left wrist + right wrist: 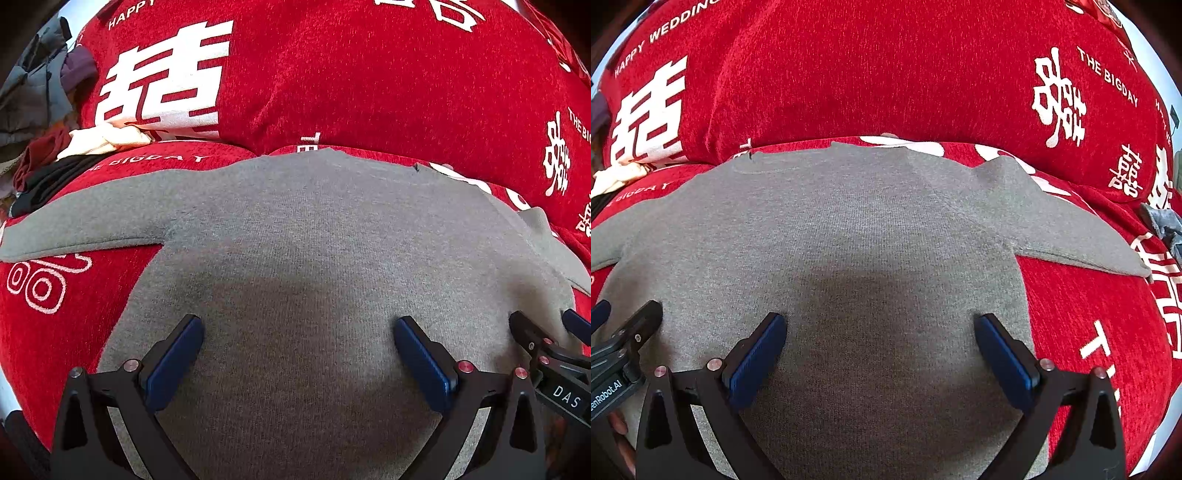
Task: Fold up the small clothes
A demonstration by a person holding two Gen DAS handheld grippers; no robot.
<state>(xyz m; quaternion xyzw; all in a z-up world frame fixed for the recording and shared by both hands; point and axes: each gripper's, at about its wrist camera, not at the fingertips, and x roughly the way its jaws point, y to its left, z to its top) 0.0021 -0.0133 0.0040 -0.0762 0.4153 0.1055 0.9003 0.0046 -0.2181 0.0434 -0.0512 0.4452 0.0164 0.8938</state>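
Note:
A small grey knit sweater [314, 229] lies spread flat on a red sofa seat, neck edge at the far side, one sleeve [85, 218] out to the left. In the right wrist view the sweater [871, 229] shows its other sleeve [1078, 240] out to the right. My left gripper [299, 332] is open and empty, hovering over the sweater's lower left part. My right gripper [881, 330] is open and empty over the lower right part. Each gripper shows at the edge of the other's view: the right one [546, 328], the left one [624, 314].
The red sofa cover [369, 81] with white characters has a back cushion right behind the sweater. A pile of other clothes [74, 147] lies at the far left of the seat. A small grey-blue cloth [1163, 221] lies at the far right.

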